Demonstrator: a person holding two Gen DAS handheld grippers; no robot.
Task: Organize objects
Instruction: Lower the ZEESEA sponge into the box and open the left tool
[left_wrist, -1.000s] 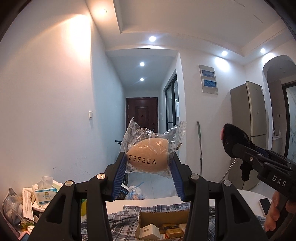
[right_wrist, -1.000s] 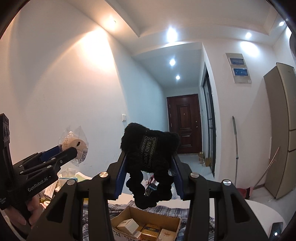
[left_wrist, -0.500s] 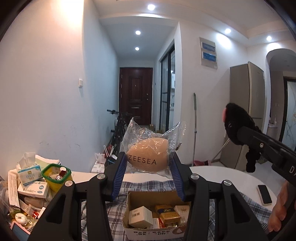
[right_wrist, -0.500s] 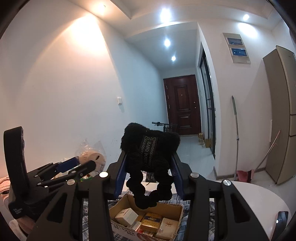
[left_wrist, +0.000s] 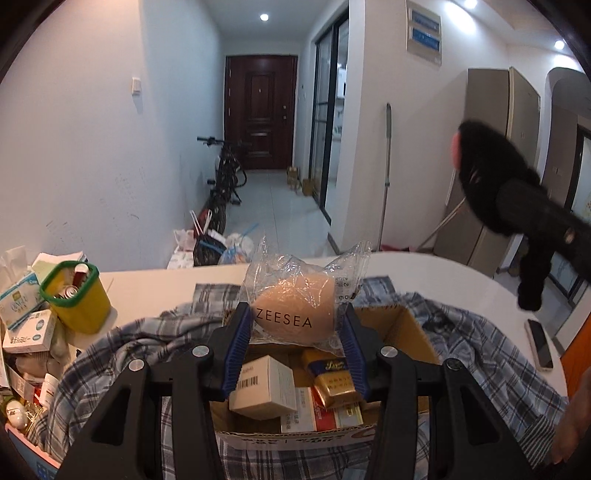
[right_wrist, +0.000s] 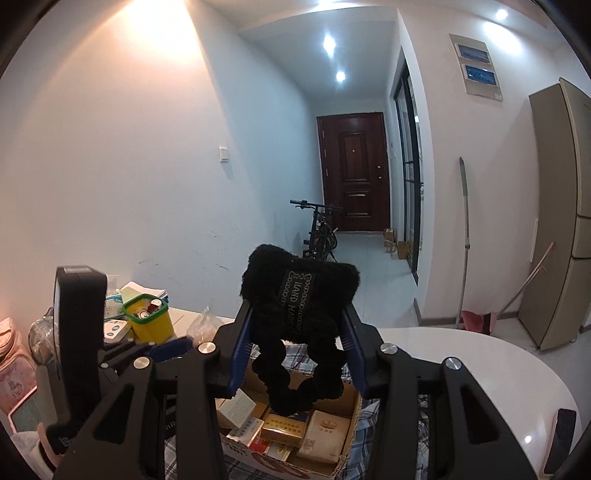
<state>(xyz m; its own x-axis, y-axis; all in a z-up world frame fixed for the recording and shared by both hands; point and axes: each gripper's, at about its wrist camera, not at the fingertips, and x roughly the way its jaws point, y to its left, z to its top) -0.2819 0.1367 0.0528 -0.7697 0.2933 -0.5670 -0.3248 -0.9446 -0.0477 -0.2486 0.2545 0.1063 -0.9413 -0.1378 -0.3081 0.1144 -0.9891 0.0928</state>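
Your left gripper (left_wrist: 295, 328) is clenched on a beige egg-shaped makeup sponge in a crinkled clear plastic wrapper (left_wrist: 295, 314) printed ZEESEA — the blue pads press its two sides. The sponge hangs above the open brown cardboard box (left_wrist: 410, 332), over its far half.

Your right gripper (right_wrist: 297, 339) grips a fluffy black knitted hair scrunchie with a woven HAND MADE label (right_wrist: 299, 306). Its twisted loop dangles between the fingers down to just above the box (right_wrist: 343, 458). In the left wrist view that scrunchie (left_wrist: 487, 177) shows at the right edge, raised above the table.

The box sits on a rumpled blue-and-white plaid shirt (left_wrist: 122, 354) spread over a white round-edged table (left_wrist: 436, 266). Inside lie small packages: a white carton with a barcode (left_wrist: 264, 384), a gold pack (left_wrist: 338, 382) touching it on the right, and flat red-and-white packs beneath them.

To the left of the shirt stands a yellow tub with a green rim (left_wrist: 75, 297), beside tissue packs (left_wrist: 16, 299) and other clutter. A dark smartphone (left_wrist: 539, 343) lies on the table at the right, well apart from the box.
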